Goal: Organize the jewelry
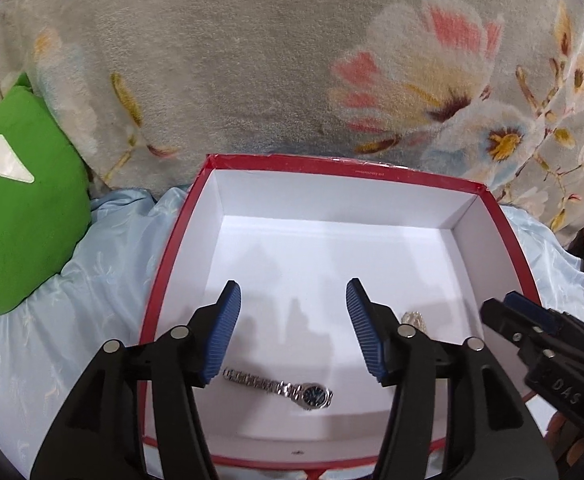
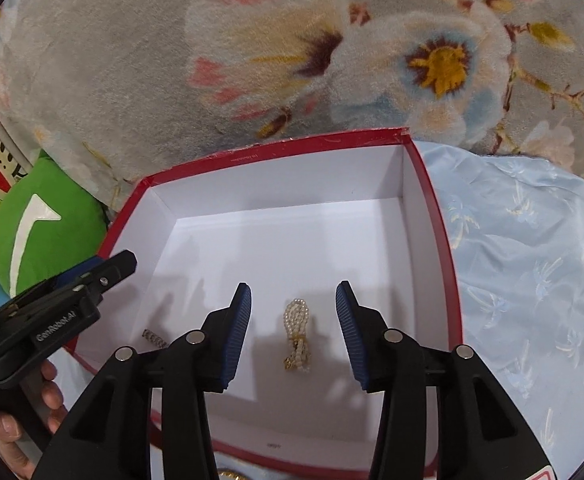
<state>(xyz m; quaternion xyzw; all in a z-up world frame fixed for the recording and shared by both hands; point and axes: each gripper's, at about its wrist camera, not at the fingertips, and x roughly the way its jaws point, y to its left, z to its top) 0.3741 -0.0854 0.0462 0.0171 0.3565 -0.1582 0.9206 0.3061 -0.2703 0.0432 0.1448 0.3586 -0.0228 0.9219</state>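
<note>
1. Already inside the red-rimmed white cardboard box [image 1: 372, 174]: a silver metal watch with a dark dial [image 1: 288, 390] near the front wall, and a bundled pearl bracelet [image 2: 297, 334] to its right.
2. Left tool [image 1: 293, 330] and right tool [image 2: 293, 332] hover above them, fingers apart, gripping nothing.
3. A gold piece [image 2: 228, 475] barely shows outside the near wall, so some sorting probably remains.
</note>
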